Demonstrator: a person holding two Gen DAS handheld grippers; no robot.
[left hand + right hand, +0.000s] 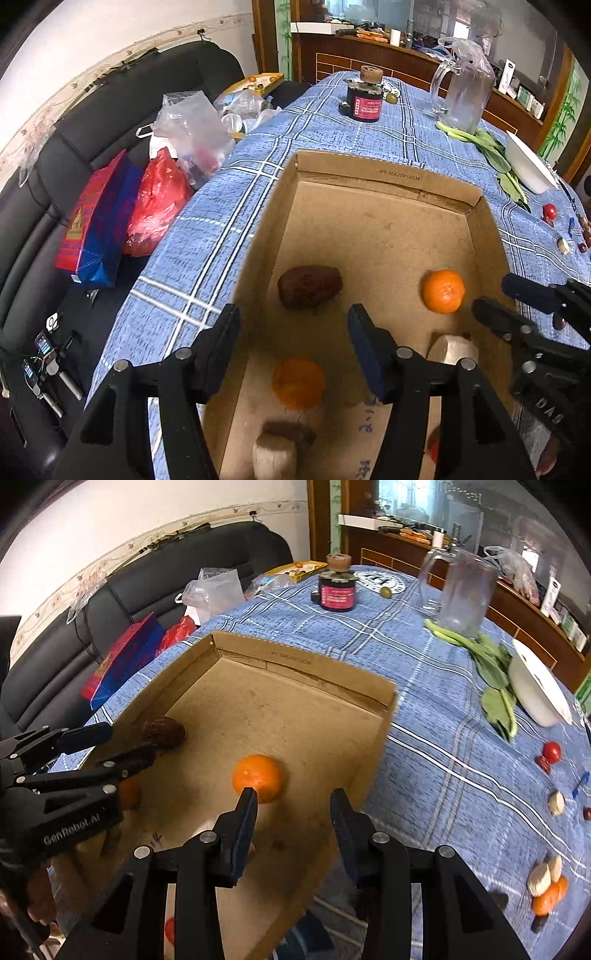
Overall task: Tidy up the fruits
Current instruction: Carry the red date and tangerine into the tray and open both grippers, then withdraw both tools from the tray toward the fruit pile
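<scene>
Left wrist view: seen over a shallow cardboard box [384, 173] on a blue plaid tablecloth [207, 236], the left gripper [293, 317] with fingers apart and nothing between them, poised above the near part of the box floor. Lying inside: a dark brown wrinkled fruit [309, 287] toward the left wall, a bright orange [443, 291] near the right wall, a second orange [298, 383] blurred close under the camera, plus pale cut pieces [452, 349] near the near edge. Entering from the right, the right gripper [495, 295], fingers apart, tips just beside the bright orange without touching. Beyond the box's far wall, a dark jar [364, 103] and a glass pitcher [463, 96].

Right wrist view: right gripper [293, 799] open and empty over the box's [295, 664] right wall, the orange [258, 778] just ahead of the left fingertip, partly behind it. Left gripper [129, 744] reaching in from the left, fingers parted, close to the brown fruit [164, 731]. Still loose toward the right edge of the tablecloth [424, 701]: a small tomato [552, 751], pale slices [539, 880] touching an orange piece [550, 897], leafy greens [491, 672] beside a white bowl [535, 690].

Handling, as judged: oranges light, firm, round and apt to roll, best taken across the widest middle with gentle squeeze; brown fruit likely softer, gripped across the short side; tomato and slices bruisable, needing a light hold
</scene>
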